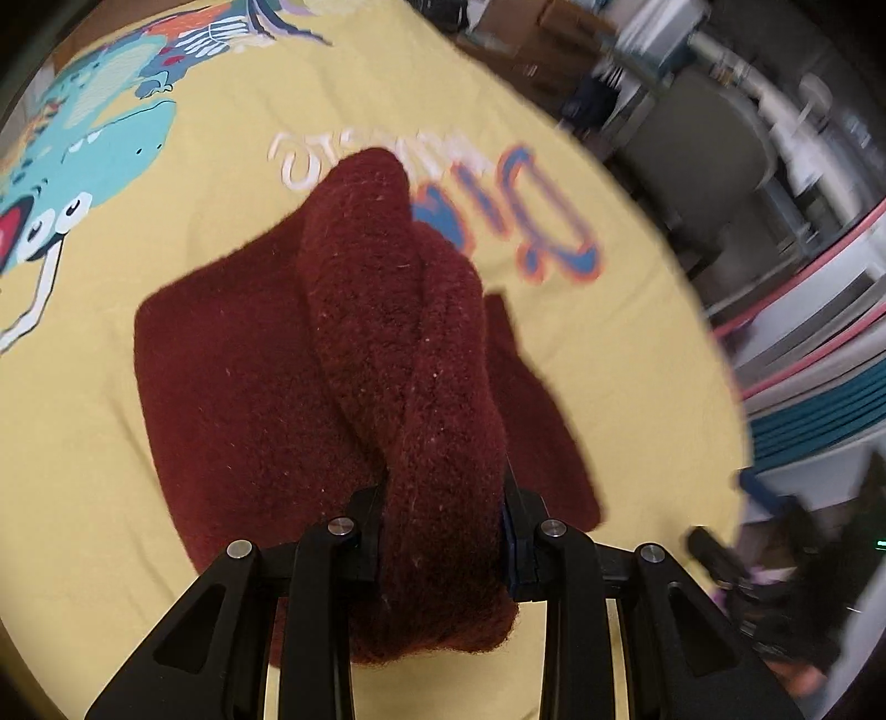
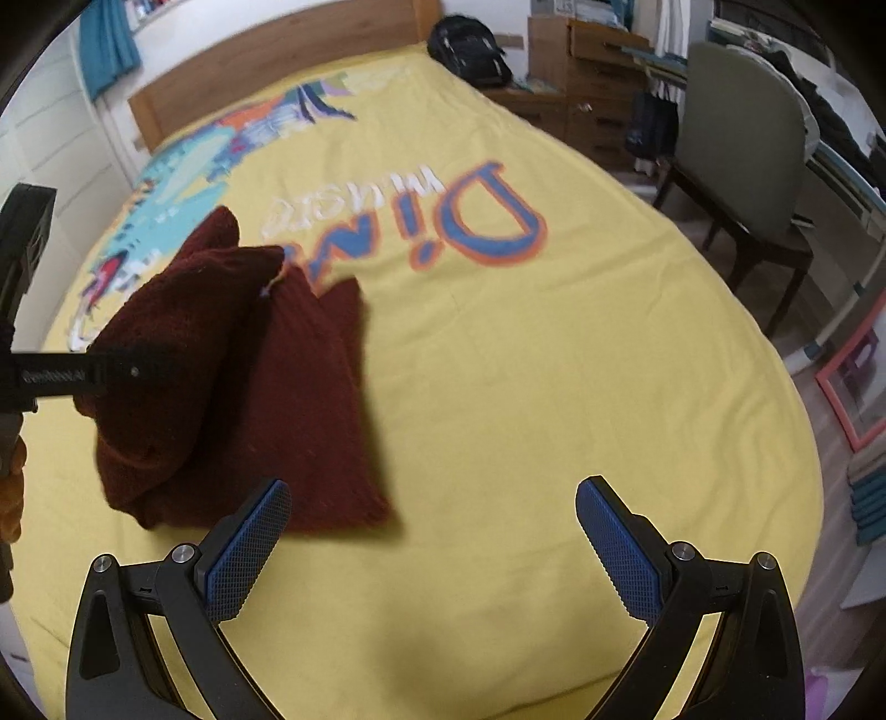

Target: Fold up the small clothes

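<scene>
A dark red knitted garment (image 1: pixel 266 387) lies partly folded on a yellow bedspread (image 1: pixel 166 221) with a dinosaur print. My left gripper (image 1: pixel 443 531) is shut on a thick bunch of that knit, and the held fold rises from the flat part towards the camera. In the right wrist view the same garment (image 2: pixel 288 399) sits at the left, with the left gripper (image 2: pixel 111 371) clamped on its raised edge. My right gripper (image 2: pixel 432 548) hovers open over bare yellow cloth just right of the garment, its blue pads (image 2: pixel 249 548) holding nothing.
The bed's wooden headboard (image 2: pixel 266 61) is at the far end, with a black backpack (image 2: pixel 470 50) beside it. A grey-green chair (image 2: pixel 742 166) and a wooden dresser (image 2: pixel 587 72) stand to the right. A pink-framed panel (image 2: pixel 853 382) leans on the floor.
</scene>
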The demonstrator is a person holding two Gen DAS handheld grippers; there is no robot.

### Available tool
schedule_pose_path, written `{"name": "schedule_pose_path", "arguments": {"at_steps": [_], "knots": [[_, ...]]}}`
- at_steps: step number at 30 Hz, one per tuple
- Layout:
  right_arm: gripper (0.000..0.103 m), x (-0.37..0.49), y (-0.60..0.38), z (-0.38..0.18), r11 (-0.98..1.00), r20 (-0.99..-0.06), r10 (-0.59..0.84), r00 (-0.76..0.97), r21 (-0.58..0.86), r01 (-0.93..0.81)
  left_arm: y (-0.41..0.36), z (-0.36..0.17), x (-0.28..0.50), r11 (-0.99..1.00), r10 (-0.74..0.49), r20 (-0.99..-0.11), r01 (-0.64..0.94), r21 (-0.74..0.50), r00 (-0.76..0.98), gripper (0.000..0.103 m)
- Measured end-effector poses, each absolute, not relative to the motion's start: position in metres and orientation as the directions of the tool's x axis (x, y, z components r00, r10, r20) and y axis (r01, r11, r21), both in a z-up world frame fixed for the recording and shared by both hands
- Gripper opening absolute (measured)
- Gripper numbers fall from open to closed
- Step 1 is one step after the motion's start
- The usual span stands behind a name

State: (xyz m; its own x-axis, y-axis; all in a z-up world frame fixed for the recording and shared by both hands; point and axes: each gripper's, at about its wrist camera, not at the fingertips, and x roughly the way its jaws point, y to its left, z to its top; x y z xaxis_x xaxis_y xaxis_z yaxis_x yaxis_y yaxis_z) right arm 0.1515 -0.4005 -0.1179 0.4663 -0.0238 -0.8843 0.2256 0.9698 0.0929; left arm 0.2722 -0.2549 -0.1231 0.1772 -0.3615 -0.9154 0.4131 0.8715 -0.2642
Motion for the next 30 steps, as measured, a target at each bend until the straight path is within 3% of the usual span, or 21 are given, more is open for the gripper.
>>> {"name": "schedule_pose_path", "arguments": {"at_steps": [4,11,12,15,16,19,20,26,30], "knots": [[0.103,0.146,-0.408,-0.133,0.963,-0.901,-0.005,0.433,0.113,0.246,-0.273,-0.152,0.27,0.89,-0.268,-0.949,0.419,-0.178,0.166,0.032],[0.103,0.139,-0.414,-0.139,0.957,-0.903,0.005,0.429,0.129,0.26,-0.275,-0.161,0.27,0.911,-0.237,-0.96,0.378,-0.165,0.152,0.044],[0.103,0.14,-0.415,-0.139,0.957,-0.903,0.006,0.43,0.131,0.26,-0.275,-0.159,0.269,0.913,-0.235,-0.96,0.373,-0.165,0.15,0.049],[0.103,0.14,-0.413,-0.135,0.959,-0.901,0.003,0.434,0.126,0.253,-0.273,-0.145,0.265,0.907,-0.262,-0.953,0.377,-0.188,0.155,0.082],[0.103,0.14,-0.412,-0.134,0.96,-0.9,0.003,0.435,0.124,0.25,-0.272,-0.141,0.264,0.903,-0.275,-0.948,0.381,-0.197,0.162,0.088],[0.103,0.141,-0.408,-0.127,0.964,-0.895,0.003,0.445,0.121,0.238,-0.271,-0.131,0.262,0.899,-0.288,-0.941,0.388,-0.203,0.175,0.094],[0.103,0.141,-0.406,-0.124,0.965,-0.893,0.004,0.45,0.121,0.232,-0.269,-0.129,0.262,0.899,-0.294,-0.939,0.386,-0.208,0.177,0.102],[0.103,0.15,-0.388,-0.097,0.98,-0.875,0.021,0.483,0.114,0.165,-0.24,-0.104,0.263,0.894,-0.371,-0.908,0.341,-0.292,0.197,0.102],[0.103,0.168,-0.372,-0.077,0.987,-0.863,0.043,0.503,0.114,0.113,-0.213,-0.084,0.265,0.906,-0.367,-0.894,0.317,-0.281,0.257,0.102]]}}
